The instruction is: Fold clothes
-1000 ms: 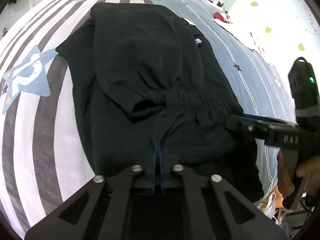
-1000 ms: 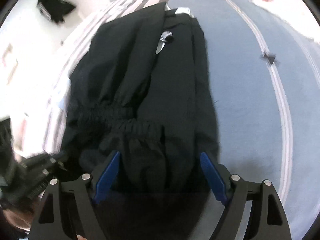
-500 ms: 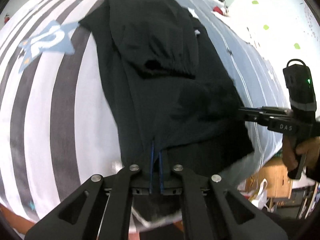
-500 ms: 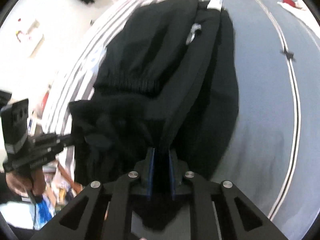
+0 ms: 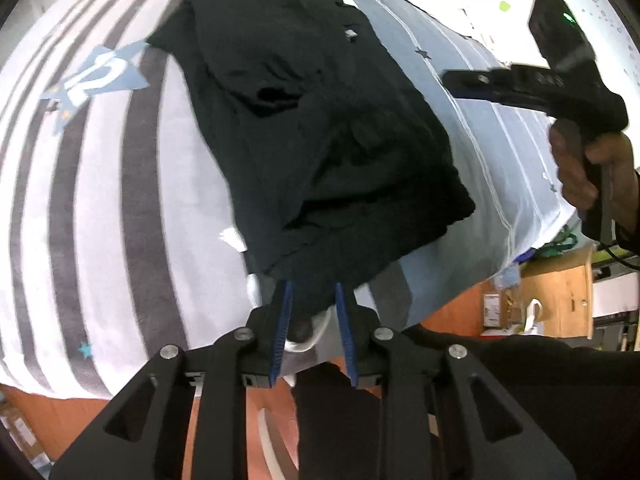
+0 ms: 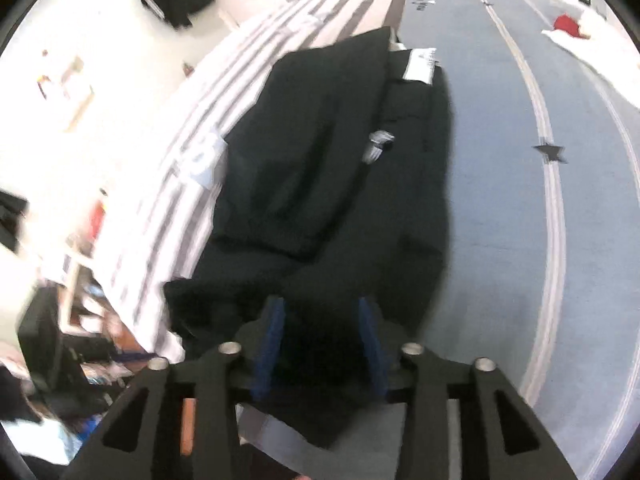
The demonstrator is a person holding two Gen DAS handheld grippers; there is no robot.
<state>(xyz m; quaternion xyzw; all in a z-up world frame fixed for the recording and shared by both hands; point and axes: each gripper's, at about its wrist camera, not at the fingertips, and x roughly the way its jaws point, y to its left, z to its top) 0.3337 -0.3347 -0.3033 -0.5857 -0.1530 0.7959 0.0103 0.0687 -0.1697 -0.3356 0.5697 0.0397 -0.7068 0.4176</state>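
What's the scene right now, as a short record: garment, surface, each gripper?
garment: black garment, partly folded, lying on the bed cover
surface: bed cover, grey-and-white stripes on one side, plain blue on the other
left gripper: jaws have just been opening; the garment's near edge sits between them
right gripper: jaws have just been opening; pads apart, at the garment's near end, with no clear grip
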